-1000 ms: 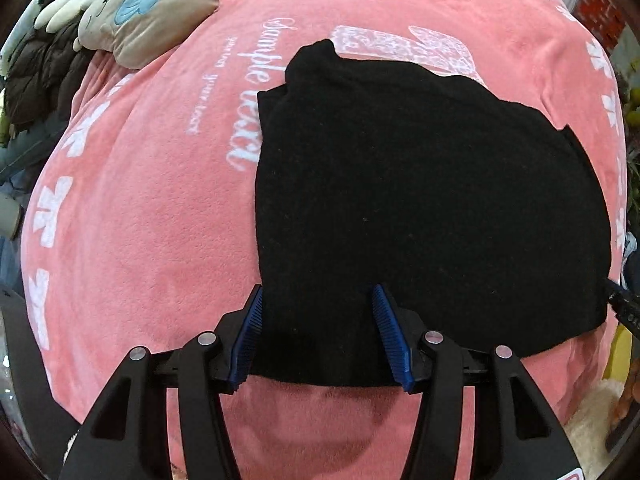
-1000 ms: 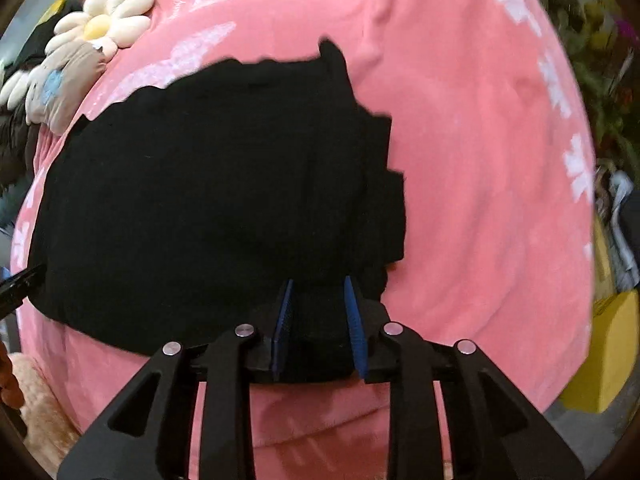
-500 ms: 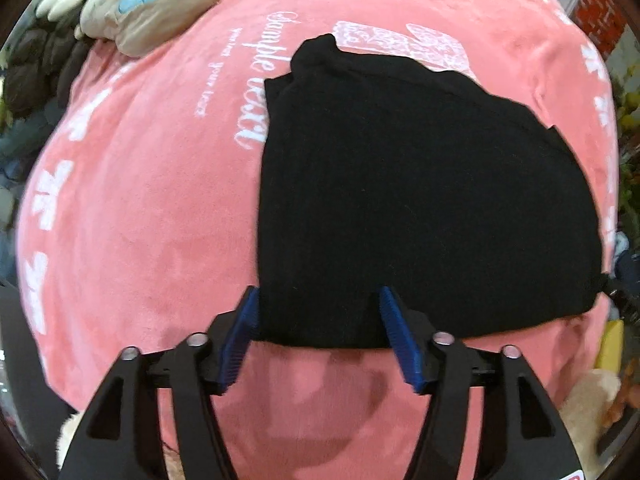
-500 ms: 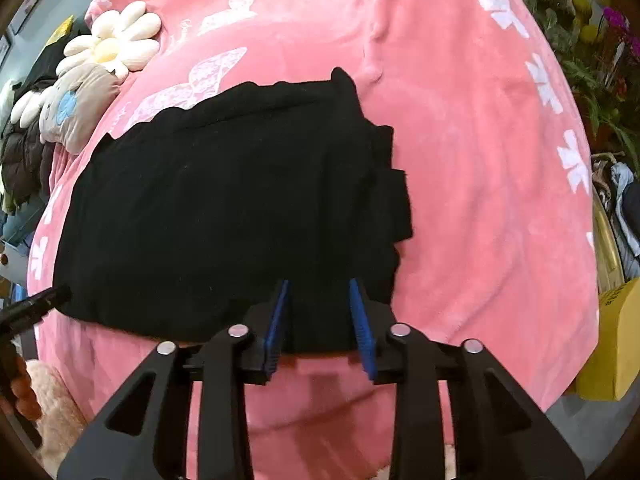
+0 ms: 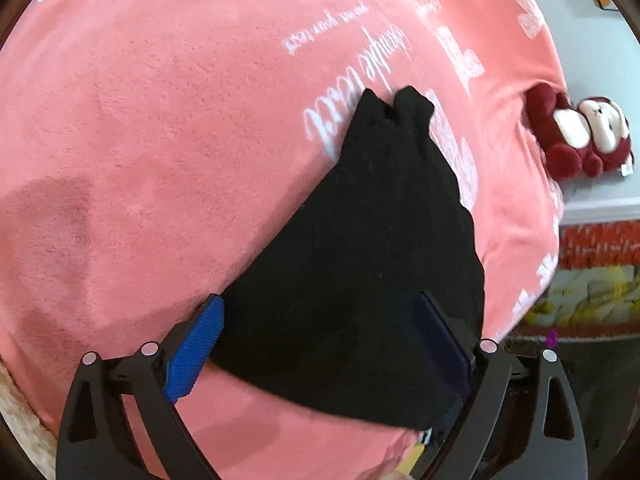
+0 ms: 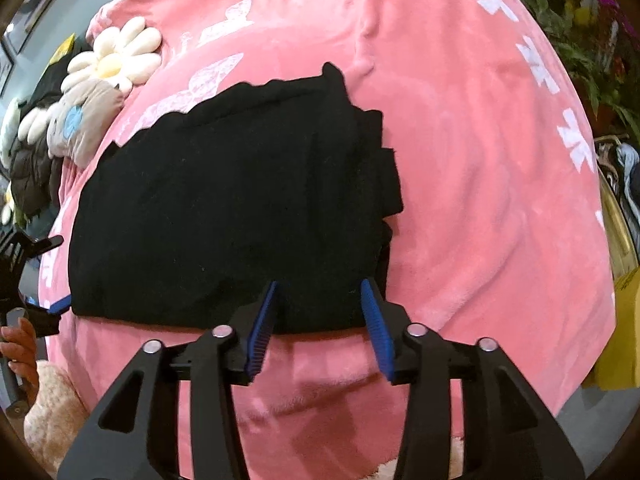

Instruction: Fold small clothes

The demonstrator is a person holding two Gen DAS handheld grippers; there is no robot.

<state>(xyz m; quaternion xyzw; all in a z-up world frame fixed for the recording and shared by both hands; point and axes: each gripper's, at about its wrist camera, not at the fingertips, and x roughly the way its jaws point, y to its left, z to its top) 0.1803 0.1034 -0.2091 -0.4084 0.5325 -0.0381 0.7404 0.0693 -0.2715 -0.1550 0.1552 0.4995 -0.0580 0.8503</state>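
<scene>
Looking down the left gripper (image 5: 320, 344), its fingers were spread wide around the near edge of the black garment (image 5: 368, 248) lying on the pink blanket (image 5: 140, 120). From the right gripper (image 6: 320, 320), fingers also apart, straddling the folded garment's (image 6: 224, 208) near hem.

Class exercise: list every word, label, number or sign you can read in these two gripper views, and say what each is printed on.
White cursive script on the pink blanket, upside down in the left wrist view: too distorted to read surely.
Smaller white line beside it: too small and blurred.
White block patterns near the blanket's edge: no legible letters.
Black garment: no label or print visible.
Red plush toy: its tag is unreadable.
</scene>
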